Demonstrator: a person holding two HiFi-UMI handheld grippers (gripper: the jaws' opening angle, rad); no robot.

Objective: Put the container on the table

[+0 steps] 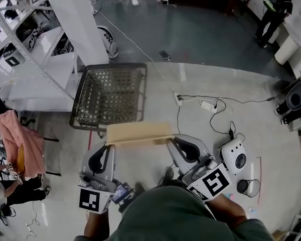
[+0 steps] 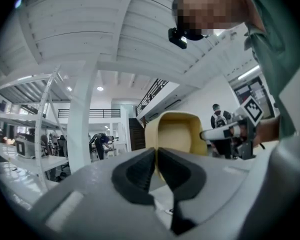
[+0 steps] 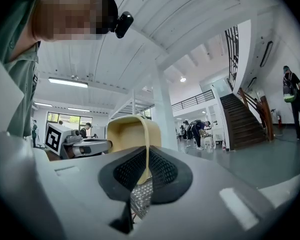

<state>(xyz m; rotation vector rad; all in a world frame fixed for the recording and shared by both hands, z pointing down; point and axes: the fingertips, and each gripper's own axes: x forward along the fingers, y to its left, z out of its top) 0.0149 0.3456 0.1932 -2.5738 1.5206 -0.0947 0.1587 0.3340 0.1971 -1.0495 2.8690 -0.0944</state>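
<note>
The container (image 1: pixel 139 133), a tan open-topped tray, is held in the air above the floor (image 1: pixel 215 49), just nearer the person than the wire basket (image 1: pixel 110 94). The left hand-held gripper (image 1: pixel 109 147) is clamped on one end wall of the container and the right hand-held gripper (image 1: pixel 174 143) on the opposite end wall; in each gripper view the jaws are closed onto the thin rim. The interior of the container (image 2: pixel 177 134) shows only bare tan walls. The mesh of the wire basket lets the grey floor show through. A white shelf rack (image 1: pixel 25 49) stands left of the wire basket. A power strip (image 1: pixel 208 105) with black cables lies on the floor right of the basket. A person (image 1: pixel 275 11) stands well beyond it.
</note>
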